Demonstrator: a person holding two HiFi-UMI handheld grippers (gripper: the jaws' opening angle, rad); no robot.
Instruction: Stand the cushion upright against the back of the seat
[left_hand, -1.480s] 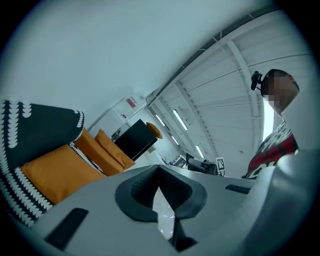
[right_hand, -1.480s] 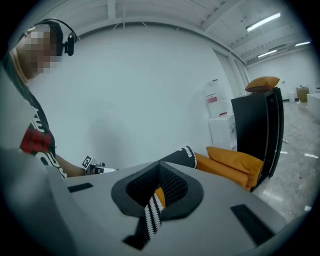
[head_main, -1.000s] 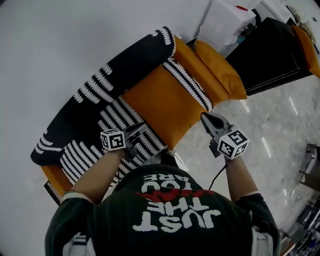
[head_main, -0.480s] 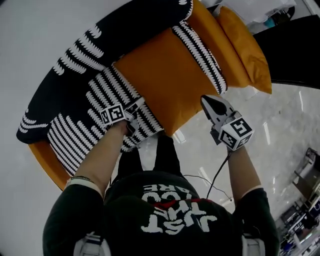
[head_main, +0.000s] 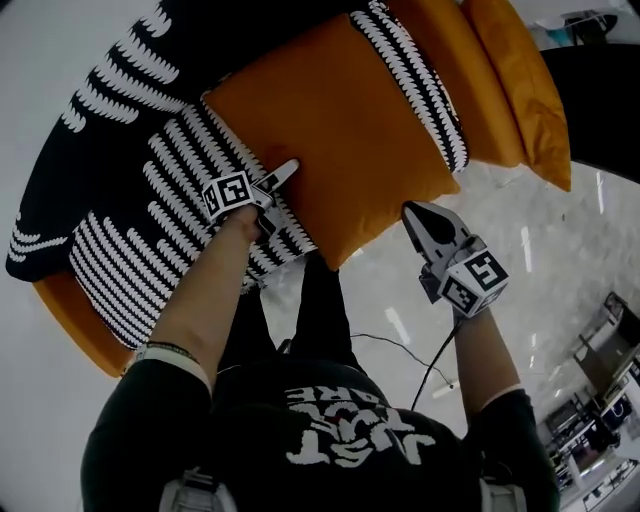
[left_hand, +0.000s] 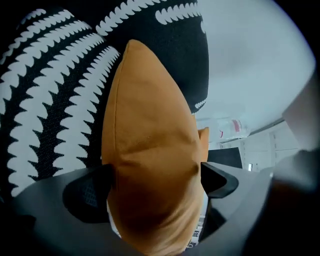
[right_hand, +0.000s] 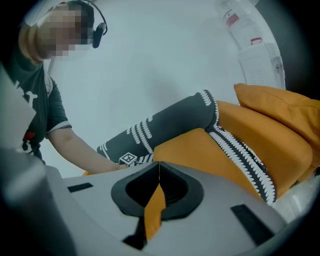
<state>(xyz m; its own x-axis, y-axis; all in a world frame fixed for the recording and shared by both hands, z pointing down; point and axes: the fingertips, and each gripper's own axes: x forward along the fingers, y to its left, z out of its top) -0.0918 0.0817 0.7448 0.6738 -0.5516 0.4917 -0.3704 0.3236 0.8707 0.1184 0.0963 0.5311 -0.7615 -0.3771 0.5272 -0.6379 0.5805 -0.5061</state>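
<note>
Pinching the cushion (head_main: 330, 130) by its near edge is the right gripper (head_main: 412, 212).

The person wears a dark green short-sleeved T-shirt (head_main: 330, 440) with white lettering and a red mark, dark trousers (head_main: 325, 300) and a wristband (head_main: 165, 350). The grey left gripper (head_main: 282, 176) and right gripper (head_main: 408, 209) each carry a white cube (head_main: 472, 282) of black square markers; a black cable (head_main: 437, 362) leaves the right one.

Glossy pale floor (head_main: 560, 300), black cable (head_main: 436, 362), black furniture (head_main: 605, 105)
</note>
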